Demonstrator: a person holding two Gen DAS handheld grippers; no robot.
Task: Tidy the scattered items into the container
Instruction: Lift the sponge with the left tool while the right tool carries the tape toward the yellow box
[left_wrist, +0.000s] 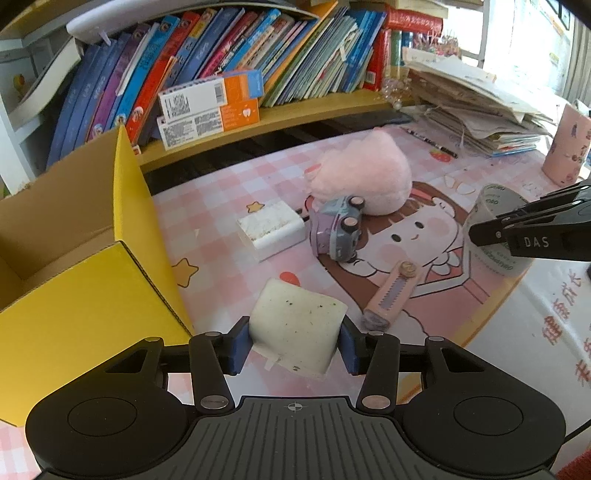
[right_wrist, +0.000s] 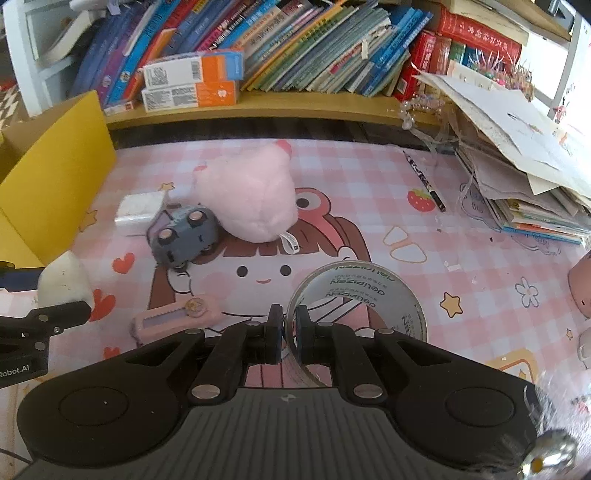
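My left gripper (left_wrist: 293, 341) is shut on a white speckled sponge block (left_wrist: 297, 328), held just above the pink mat; the same block (right_wrist: 64, 282) shows at the left edge of the right wrist view. The yellow cardboard box (left_wrist: 85, 295) stands open right beside it on the left. My right gripper (right_wrist: 289, 332) is shut on the wall of a clear tape roll (right_wrist: 369, 295), one pad inside the ring and one outside. On the mat lie a pink plush toy (left_wrist: 365, 173), a toy car (left_wrist: 338, 229) on its side, a white charger (left_wrist: 271, 230) and a pink utility knife (left_wrist: 391, 295).
A shelf of books (left_wrist: 221, 66) runs along the back, with two orange and white cartons (left_wrist: 210, 107) on its ledge. A stack of papers (right_wrist: 517, 166) fills the back right. A black pen (right_wrist: 424, 181) lies near it, and a pink cup (left_wrist: 567, 147) stands far right.
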